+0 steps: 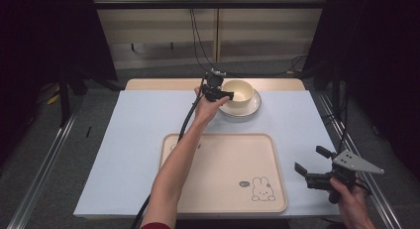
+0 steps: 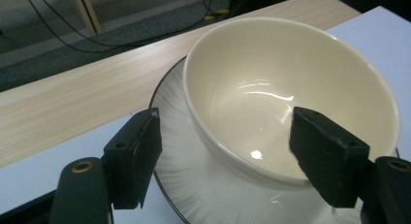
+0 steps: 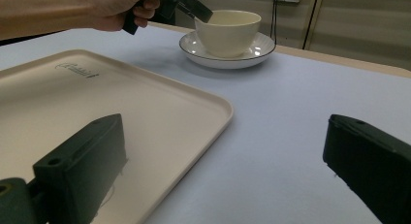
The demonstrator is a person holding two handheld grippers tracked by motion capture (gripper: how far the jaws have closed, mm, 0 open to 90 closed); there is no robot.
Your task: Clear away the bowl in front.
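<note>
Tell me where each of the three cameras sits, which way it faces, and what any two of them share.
High view: above the person's side, looking forward and down on the table, tray, bowl and saucer; both forearms and claws show, left claw, right claw.
Left gripper view: rides the left claw, facing down at the bowl on its saucer; its open jaws straddle the bowl's rim.
Right gripper view: rides the right claw, low over the table, facing tray and bowl; the left hand shows.
All three share the bowl and saucer.
</note>
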